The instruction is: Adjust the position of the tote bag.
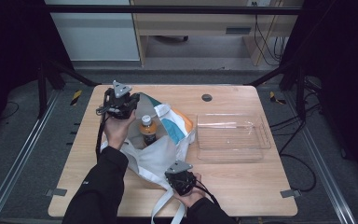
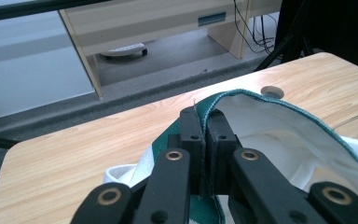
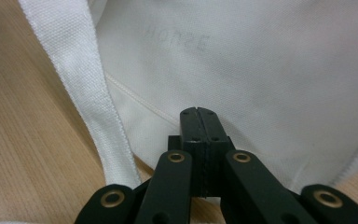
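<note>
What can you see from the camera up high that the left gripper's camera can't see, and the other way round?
The high view alone has the bottle standing in the bag, the clear tray beside it, and the right gripper at the bag's near edge. The left gripper view alone gives a close look at the left gripper pinching the bag's green rim. Both show the white bag and the table.

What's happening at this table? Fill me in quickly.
A person works a white tote bag with two claws. The left claw is shut on the bag's green-trimmed rim, holding the mouth open. The right claw is shut on the fabric at the near side. A bottle stands inside the bag; a clear tray sits beside it.
</note>
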The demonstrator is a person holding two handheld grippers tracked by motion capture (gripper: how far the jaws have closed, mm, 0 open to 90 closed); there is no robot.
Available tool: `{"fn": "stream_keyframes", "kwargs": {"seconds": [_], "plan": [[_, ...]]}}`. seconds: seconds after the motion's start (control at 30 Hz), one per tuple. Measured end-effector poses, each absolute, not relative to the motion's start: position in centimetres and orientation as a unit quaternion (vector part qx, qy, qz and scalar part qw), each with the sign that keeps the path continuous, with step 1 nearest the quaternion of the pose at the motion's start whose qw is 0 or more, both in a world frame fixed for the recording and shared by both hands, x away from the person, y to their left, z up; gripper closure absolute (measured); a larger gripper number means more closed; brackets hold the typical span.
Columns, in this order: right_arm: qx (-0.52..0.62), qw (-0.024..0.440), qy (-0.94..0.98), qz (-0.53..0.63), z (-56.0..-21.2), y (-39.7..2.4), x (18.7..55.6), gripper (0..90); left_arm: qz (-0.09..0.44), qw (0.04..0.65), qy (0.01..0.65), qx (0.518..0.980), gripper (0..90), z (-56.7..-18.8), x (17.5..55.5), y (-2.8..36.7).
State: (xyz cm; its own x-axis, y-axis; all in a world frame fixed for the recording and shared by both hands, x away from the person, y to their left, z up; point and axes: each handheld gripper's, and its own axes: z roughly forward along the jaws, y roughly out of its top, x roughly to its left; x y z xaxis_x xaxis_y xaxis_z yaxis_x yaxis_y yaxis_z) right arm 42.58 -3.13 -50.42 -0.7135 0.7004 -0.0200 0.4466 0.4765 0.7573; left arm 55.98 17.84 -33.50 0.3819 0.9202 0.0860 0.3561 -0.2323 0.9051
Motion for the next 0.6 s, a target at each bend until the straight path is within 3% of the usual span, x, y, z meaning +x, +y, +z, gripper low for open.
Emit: {"fn": "stream_keyframes", "kwargs": {"seconds": [0.6], "plan": [[0.339,0.166,0.843,0.383,-50.4,-3.2,42.6,90.0,0.318,0.406,0.466,0.718,87.3,-36.1,57.5,18.2]]}}
